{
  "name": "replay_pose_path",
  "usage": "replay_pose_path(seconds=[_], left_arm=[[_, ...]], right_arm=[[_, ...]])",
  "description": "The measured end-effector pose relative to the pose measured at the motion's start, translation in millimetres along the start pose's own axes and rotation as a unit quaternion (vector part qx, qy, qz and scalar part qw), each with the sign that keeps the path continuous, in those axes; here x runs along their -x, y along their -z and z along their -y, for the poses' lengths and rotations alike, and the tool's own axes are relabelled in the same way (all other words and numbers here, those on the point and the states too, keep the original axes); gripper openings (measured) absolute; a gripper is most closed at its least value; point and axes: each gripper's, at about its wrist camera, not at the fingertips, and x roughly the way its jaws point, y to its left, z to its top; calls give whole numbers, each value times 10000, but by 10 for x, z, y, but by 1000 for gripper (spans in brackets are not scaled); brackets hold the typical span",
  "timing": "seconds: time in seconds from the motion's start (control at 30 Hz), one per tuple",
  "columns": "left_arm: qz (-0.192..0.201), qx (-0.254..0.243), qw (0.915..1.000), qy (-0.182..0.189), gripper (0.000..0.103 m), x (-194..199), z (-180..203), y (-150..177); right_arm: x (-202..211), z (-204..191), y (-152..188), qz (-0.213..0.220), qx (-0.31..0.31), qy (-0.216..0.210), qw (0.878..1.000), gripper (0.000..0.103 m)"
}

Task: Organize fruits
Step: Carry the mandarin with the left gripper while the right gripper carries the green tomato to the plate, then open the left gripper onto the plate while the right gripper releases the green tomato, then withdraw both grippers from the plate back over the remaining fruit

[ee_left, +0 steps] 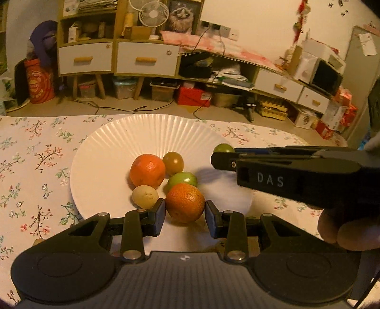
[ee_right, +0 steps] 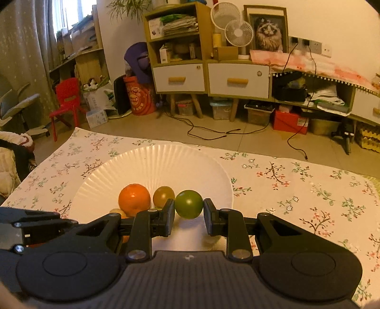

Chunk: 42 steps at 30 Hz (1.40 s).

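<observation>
Left gripper [ee_left: 184, 215]: jaws pinch an orange [ee_left: 185, 202] over the plate's [ee_left: 99, 166] near edge. Right gripper [ee_right: 189, 215]: jaws pinch a green fruit [ee_right: 189, 204], likely to join the pile on the bench.

Warm, dim yellowish indoor light; daylight glows through the far-left curtained window [ee_right: 68, 16]; fisheye bends edges; corners darken, slightly soft.

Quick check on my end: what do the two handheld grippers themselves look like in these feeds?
Both are matte black plastic. The left gripper and right gripper have ribbed bodies, round side discs, silver pivot screws and dark blue finger pads. White "DAS" lettering marks the right gripper's side in the left view.
</observation>
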Motion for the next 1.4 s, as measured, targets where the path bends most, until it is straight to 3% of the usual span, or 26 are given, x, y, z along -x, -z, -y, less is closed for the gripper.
replay_pose_path(seconds=[0.37, 0.93, 1.13, 1.4], left_arm=[[84, 151, 9996, -228, 38, -65, 36, -30], [141, 205, 9997, 2, 41, -18, 14, -45], [114, -15, 9999, 77, 46, 87, 29, -21], [79, -105, 9998, 163, 54, 256, -18, 28]], right_arm=[[-118, 57, -16, -146, -20, -169, 9997, 23], [-95, 63, -35, -77, -87, -243, 9996, 26], [15, 48, -63, -59, -120, -130, 9998, 34], [250, -19, -95, 69, -154, -12, 9999, 54]])
